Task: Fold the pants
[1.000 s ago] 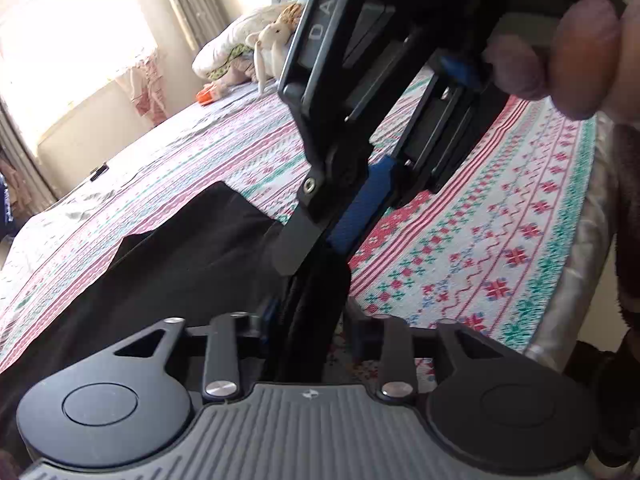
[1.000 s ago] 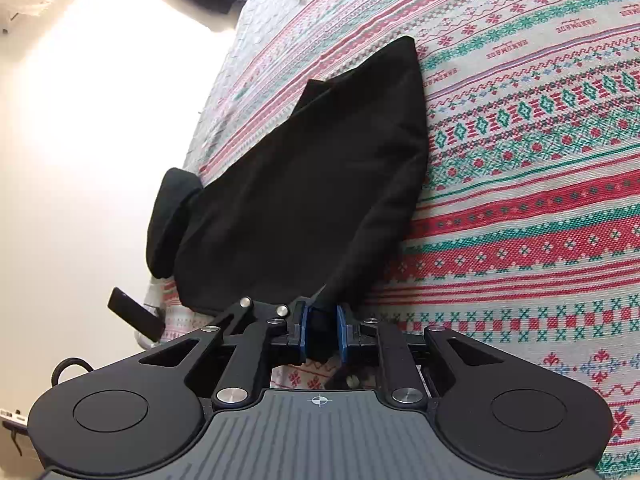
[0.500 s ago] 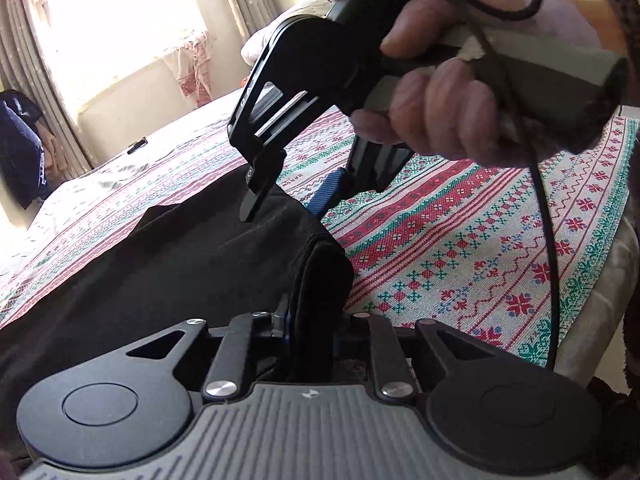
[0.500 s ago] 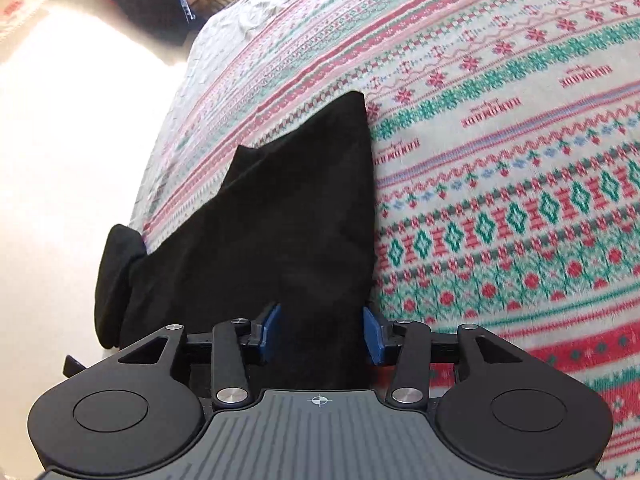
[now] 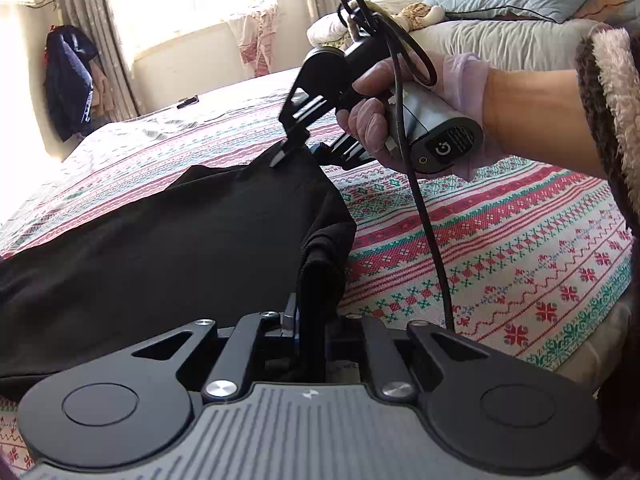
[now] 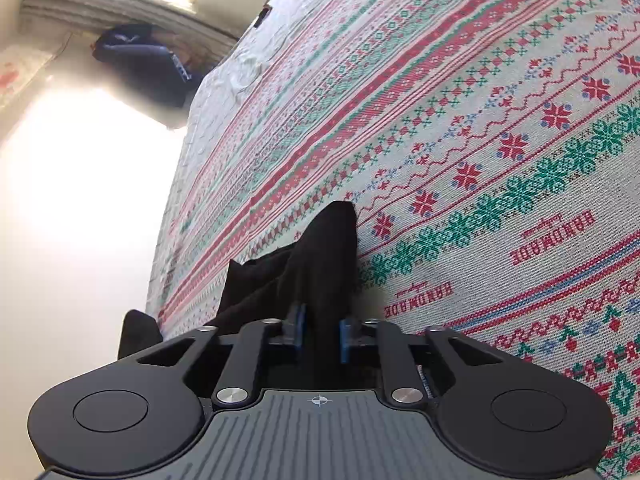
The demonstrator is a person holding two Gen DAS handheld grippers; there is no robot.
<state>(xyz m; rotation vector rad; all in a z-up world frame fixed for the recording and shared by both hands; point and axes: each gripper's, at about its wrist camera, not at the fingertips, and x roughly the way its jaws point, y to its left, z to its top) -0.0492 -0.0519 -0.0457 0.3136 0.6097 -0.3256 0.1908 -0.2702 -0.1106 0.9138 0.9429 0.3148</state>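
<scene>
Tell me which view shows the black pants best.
The left wrist view: the black pants spread across the patterned bedspread, one edge bunched in the closing left gripper, the right gripper at the far edge. The right wrist view shows only a bunched fold between its closing jaws.

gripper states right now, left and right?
Left gripper: jaws closing on a bunched fold of the black pants.
Right gripper: jaws closing, pinching another edge of the pants.
</scene>
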